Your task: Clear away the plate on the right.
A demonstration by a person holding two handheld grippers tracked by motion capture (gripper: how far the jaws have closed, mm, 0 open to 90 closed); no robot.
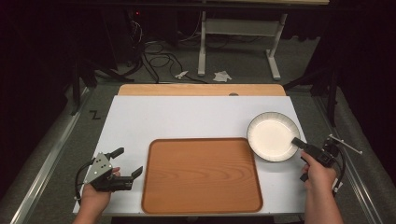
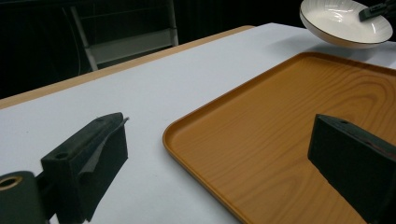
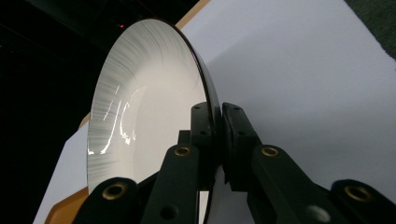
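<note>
My right gripper (image 1: 296,140) clamps the white plate's (image 1: 272,136) rim beside the tray (image 1: 201,175); my left gripper (image 1: 127,161) gapes empty.

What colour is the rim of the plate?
The plate has a dark rim around white; clearest in the high view.

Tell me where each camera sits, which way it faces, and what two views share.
High view: above the person's side, facing forward and down on the table, tray, both hands.
Left gripper view: rides the open left gripper, facing across the tray.
Right gripper view: rides the right gripper, shut on the plate rim.
All share the plate.
</note>
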